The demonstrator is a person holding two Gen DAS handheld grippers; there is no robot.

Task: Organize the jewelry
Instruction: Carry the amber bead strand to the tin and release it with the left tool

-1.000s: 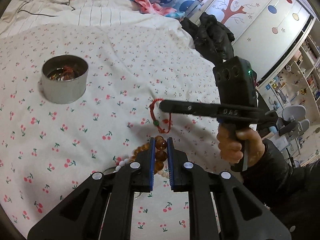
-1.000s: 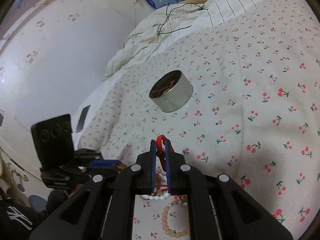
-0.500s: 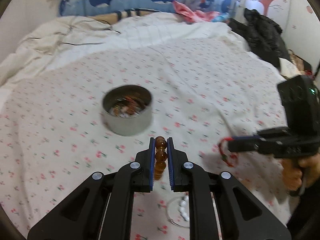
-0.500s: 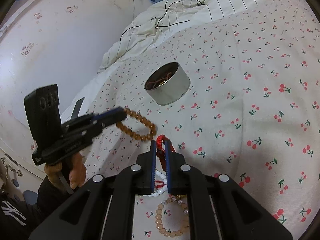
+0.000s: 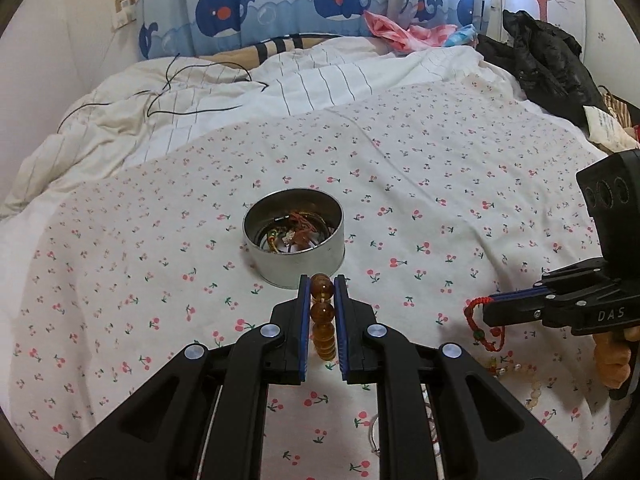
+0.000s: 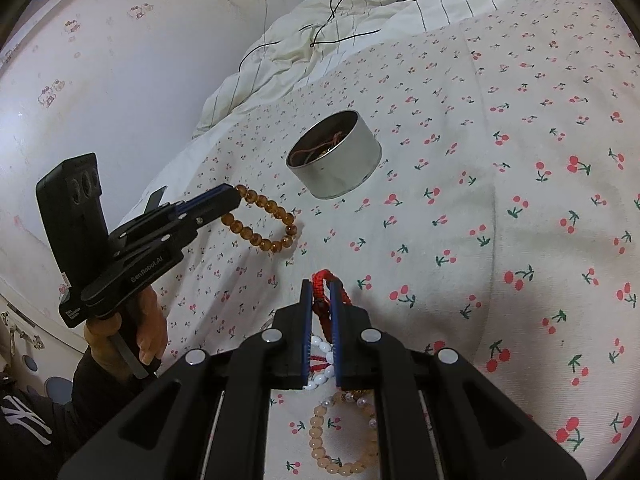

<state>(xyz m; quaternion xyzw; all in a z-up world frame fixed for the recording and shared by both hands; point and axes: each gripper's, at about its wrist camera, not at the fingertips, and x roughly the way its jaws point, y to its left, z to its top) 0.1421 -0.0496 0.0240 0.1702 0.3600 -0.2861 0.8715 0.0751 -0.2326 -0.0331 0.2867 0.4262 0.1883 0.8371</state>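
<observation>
My left gripper (image 5: 322, 280) is shut on an amber bead bracelet (image 5: 322, 312) and holds it in the air just short of a round metal tin (image 5: 294, 258) with jewelry inside. From the right wrist view the bracelet (image 6: 262, 220) hangs as a loop from the left gripper (image 6: 230, 194), left of the tin (image 6: 340, 164). My right gripper (image 6: 321, 284) is shut on a red cord bracelet (image 6: 322, 280); it also shows in the left wrist view (image 5: 480, 322), hanging from the right gripper (image 5: 490, 304).
Loose bracelets lie on the cherry-print sheet (image 6: 500, 220) under my right gripper: white beads (image 6: 322, 360) and a peach bead bracelet (image 6: 340, 464). A rumpled striped duvet (image 5: 240, 92) with a black cable lies behind. A black jacket (image 5: 548, 60) is at far right.
My left gripper lifted the amber bracelet off the pile and swung toward the tin. My right gripper still holds the red cord, raised a little.
</observation>
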